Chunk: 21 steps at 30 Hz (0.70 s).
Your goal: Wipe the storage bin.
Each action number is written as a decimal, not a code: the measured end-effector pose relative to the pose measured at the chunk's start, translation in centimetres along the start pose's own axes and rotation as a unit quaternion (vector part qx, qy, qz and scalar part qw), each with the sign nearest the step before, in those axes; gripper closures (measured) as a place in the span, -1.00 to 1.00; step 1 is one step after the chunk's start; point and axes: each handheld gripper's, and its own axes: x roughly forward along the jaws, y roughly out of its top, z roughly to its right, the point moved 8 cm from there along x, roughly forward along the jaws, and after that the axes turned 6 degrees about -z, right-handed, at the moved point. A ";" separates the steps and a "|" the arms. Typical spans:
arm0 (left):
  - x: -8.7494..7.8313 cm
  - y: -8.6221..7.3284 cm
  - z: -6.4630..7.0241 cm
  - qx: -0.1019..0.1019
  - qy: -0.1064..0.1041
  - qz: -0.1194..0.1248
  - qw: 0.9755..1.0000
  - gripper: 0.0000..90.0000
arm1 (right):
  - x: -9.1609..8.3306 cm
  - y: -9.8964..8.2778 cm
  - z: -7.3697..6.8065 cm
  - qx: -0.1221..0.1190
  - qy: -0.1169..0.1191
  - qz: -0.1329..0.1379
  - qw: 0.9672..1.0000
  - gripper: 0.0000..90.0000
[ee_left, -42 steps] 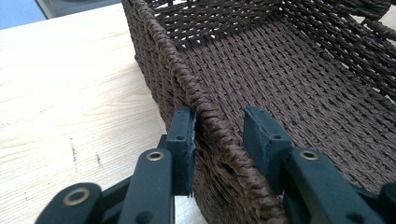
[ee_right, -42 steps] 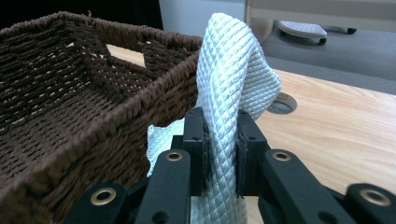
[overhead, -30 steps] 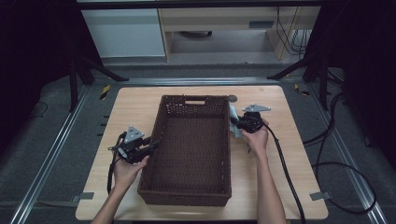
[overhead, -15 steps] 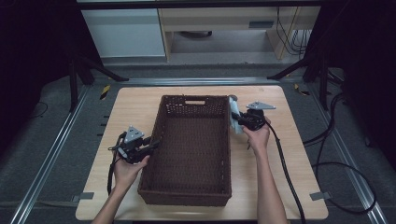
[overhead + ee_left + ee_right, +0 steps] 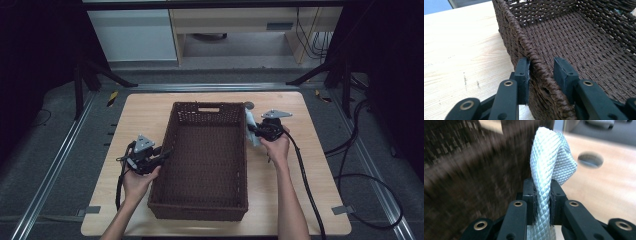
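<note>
A dark brown wicker basket [image 5: 208, 105] stands lengthwise in the middle of the wooden table. My left gripper [image 5: 162, 154] straddles its left rim [image 5: 524, 42]. In the left gripper view [image 5: 541, 67] the outer pad lies against the wall and the inner pad stands a little off the rim, so the jaws are open. My right gripper [image 5: 251, 131] is just outside the basket's right wall near the far corner. It is shut on a pale quilted cloth [image 5: 549, 157], which rises folded above the pads [image 5: 543, 187]. In the high view the cloth [image 5: 250, 122] hangs next to the wall.
The basket's inside holds nothing that I can see. A round hole [image 5: 249, 105] in the tabletop lies just behind the right gripper. Bare wood [image 5: 320, 165] runs along both sides of the basket. Cables trail off the table to the right.
</note>
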 end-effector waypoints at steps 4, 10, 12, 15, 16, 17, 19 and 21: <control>0.2 0.2 -0.2 -0.004 -0.002 0.000 1.000 0.46 | 1.4 -2.2 0.0 0.005 -0.005 -0.035 0.999 0.76; 0.6 0.5 -0.5 -0.009 -0.004 -0.001 1.000 0.46 | 2.2 -3.5 0.1 0.018 0.000 -0.059 0.998 0.76; 0.7 0.7 -0.6 -0.007 0.001 -0.002 1.000 0.46 | 1.8 -3.1 -0.1 0.017 0.003 -0.053 0.998 0.76; 1.0 0.9 -0.7 -0.007 0.001 -0.002 1.000 0.46 | 0.2 -1.5 -0.2 0.013 0.003 -0.018 1.000 0.76; 1.0 1.0 -0.8 -0.006 0.004 -0.002 1.000 0.46 | -0.5 -0.9 -0.2 0.010 0.002 -0.006 1.000 0.76; 1.1 1.1 -0.8 -0.006 0.001 -0.002 1.000 0.46 | -1.2 -0.2 -0.2 0.009 0.002 0.009 1.000 0.76; 1.2 1.1 -0.9 -0.004 0.002 -0.004 1.000 0.46 | -2.4 1.0 -0.4 0.007 0.010 0.033 0.999 0.76; 1.2 1.1 -0.8 -0.004 0.002 -0.003 1.000 0.46 | -3.1 1.7 -0.8 -0.005 0.013 0.036 0.999 0.76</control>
